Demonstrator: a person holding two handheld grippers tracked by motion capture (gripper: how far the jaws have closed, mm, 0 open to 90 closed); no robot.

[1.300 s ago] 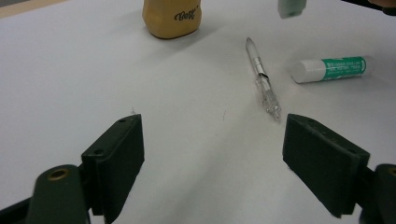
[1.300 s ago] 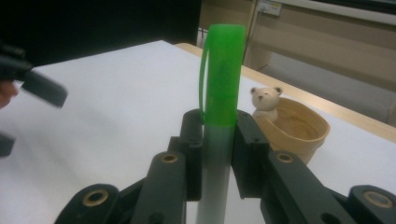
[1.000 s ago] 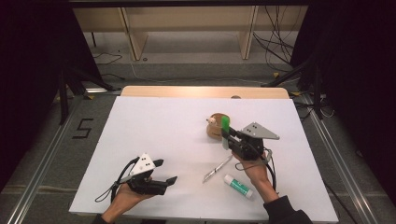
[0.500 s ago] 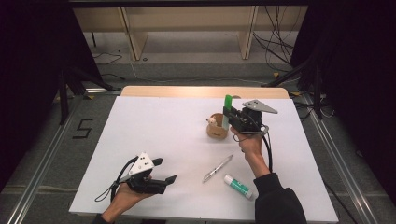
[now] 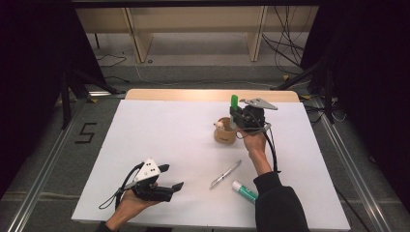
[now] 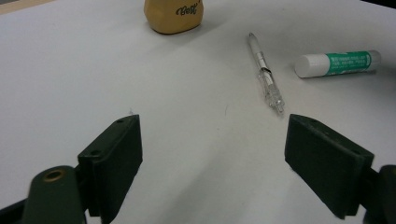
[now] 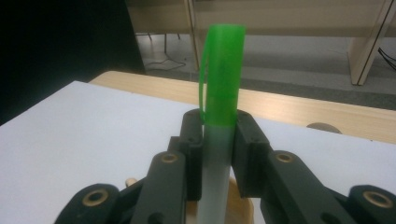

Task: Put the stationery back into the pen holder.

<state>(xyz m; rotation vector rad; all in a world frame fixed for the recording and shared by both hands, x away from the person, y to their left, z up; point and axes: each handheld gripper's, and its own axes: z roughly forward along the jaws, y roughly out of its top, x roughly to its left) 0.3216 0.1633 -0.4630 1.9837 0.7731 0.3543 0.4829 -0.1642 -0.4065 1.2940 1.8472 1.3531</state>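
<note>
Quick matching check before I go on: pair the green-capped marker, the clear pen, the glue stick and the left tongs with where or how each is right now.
Things:
1. green-capped marker
2. clear pen
3. glue stick
4. left tongs

States:
A. open, nothing between the jaws
B. lying nearest the person's right sleeve
C. upright, clamped in the right tongs above the wooden cup
D. lying between the cup and the glue stick

Pairs: 1-C, 2-D, 3-B, 4-A

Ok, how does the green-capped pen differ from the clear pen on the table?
The green-capped pen stands upright, clamped in the right hand-held gripper over the tan cup; the clear pen lies flat and free on the white table. The first has a frosted barrel and green cap, the second is clear and silver. Both are slim pens.
</note>
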